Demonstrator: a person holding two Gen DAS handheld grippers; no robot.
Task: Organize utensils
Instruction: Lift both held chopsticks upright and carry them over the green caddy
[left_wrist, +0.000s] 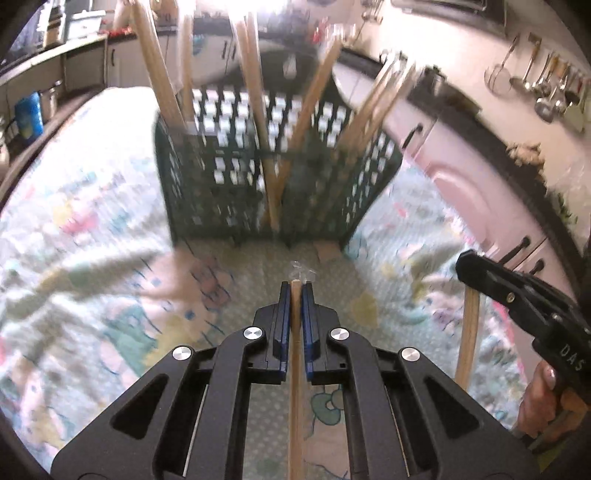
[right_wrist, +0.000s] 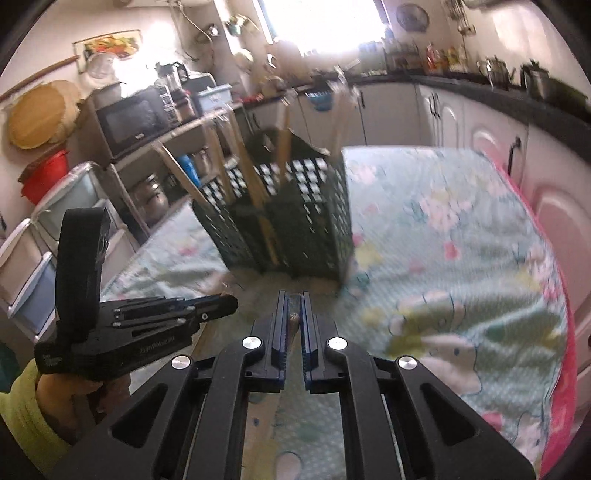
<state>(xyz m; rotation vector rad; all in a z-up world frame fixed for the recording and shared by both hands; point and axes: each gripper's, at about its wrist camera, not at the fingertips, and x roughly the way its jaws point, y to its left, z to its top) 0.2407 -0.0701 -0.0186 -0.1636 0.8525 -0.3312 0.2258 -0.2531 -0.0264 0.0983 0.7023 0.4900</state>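
Observation:
A dark green perforated basket (left_wrist: 236, 184) stands on the flowered cloth and holds several wooden utensils (left_wrist: 306, 107) that lean outward. My left gripper (left_wrist: 295, 286) is just in front of the basket, shut on a thin wooden utensil handle (left_wrist: 295, 369) that runs back between its blue pads. At the right my right gripper (left_wrist: 463, 264) holds another wooden utensil (left_wrist: 468, 339), which hangs below it. In the right wrist view my right gripper (right_wrist: 294, 295) is shut on that wooden utensil's end (right_wrist: 294, 316). The basket (right_wrist: 314, 229) is ahead and my left gripper (right_wrist: 231, 303) is at the left.
The flowered cloth (right_wrist: 443, 240) covers the table, with a pink border (right_wrist: 565, 332) on the right. Pink cabinet doors (left_wrist: 461, 184) and hanging ladles (left_wrist: 546, 88) line the right wall. A shelf with a microwave (right_wrist: 133, 118) and plastic drawers (right_wrist: 33, 266) stands to the left.

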